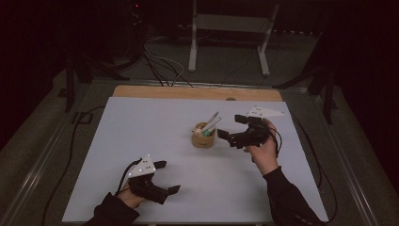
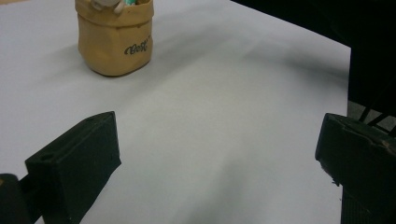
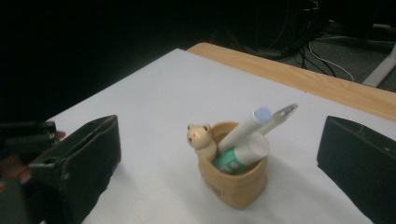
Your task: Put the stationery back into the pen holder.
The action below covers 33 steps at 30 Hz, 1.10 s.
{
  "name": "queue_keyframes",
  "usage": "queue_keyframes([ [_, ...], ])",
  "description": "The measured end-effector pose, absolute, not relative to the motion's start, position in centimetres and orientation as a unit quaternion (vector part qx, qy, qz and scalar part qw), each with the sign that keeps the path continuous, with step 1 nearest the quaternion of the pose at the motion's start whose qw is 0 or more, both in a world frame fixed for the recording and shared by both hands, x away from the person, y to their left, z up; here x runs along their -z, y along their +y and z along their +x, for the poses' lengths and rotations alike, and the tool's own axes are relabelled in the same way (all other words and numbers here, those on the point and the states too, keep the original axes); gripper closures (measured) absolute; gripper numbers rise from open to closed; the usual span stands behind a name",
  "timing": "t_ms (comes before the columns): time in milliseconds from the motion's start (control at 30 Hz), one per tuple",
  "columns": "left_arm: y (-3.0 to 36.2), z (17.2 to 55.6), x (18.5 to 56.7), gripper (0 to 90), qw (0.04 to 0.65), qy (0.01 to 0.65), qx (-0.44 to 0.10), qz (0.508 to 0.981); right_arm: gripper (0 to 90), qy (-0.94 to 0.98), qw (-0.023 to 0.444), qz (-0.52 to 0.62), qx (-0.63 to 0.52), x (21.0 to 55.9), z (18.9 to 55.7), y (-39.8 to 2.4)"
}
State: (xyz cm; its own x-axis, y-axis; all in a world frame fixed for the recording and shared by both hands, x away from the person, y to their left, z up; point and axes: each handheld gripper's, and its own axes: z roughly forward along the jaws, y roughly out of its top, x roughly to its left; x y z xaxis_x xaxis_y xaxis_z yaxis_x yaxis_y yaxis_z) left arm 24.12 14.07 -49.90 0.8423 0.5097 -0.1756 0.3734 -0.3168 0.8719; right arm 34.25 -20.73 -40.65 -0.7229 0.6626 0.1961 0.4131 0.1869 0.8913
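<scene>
A tan sack-shaped pen holder [image 1: 203, 136] with a small bear figure [image 3: 201, 137] on its rim stands near the middle of the white table cover. It holds a white pen [image 3: 243, 129], a metal-clipped pen [image 3: 282, 113] and a green-and-white tube [image 3: 238, 156]. My right gripper [image 1: 234, 128] hovers just right of the holder, open, its jaws either side of it with nothing gripped. My left gripper [image 1: 167, 177] rests low near the front left, open and empty. In the left gripper view the holder [image 2: 114, 39] stands far ahead, upper left.
The white cover [image 1: 141, 136] lies on a wooden table whose bare far edge [image 1: 197, 92] shows. Beyond it stand a white metal frame [image 1: 230, 28] and cables [image 1: 160, 61] on the floor. Dark surroundings flank both sides.
</scene>
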Motion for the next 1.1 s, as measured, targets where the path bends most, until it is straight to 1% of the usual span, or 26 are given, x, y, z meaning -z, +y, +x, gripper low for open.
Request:
queue_keyframes([
  [500, 14.2, 24.0, 49.8, 0.5, 0.52, 0.272, -0.068, 0.807, 0.0, 0.763, 0.101, 0.35, -0.534, 43.6, 31.9, -22.1],
  [600, 14.2, 24.0, 49.8, 0.5, 0.52, 0.272, -0.069, 0.807, 0.0, 0.762, 0.088, 0.351, -0.536, 44.6, 31.4, -22.8],
  [867, 14.3, 24.0, 49.8, 0.5, 0.522, 0.271, -0.07, 0.806, 0.0, 0.773, 0.078, 0.355, -0.52, 47.3, 30.2, -24.2],
  [1100, 14.4, 24.0, 49.8, 0.5, 0.523, 0.271, -0.071, 0.805, 0.0, 0.775, 0.071, 0.348, -0.523, 48.5, 29.2, -25.4],
])
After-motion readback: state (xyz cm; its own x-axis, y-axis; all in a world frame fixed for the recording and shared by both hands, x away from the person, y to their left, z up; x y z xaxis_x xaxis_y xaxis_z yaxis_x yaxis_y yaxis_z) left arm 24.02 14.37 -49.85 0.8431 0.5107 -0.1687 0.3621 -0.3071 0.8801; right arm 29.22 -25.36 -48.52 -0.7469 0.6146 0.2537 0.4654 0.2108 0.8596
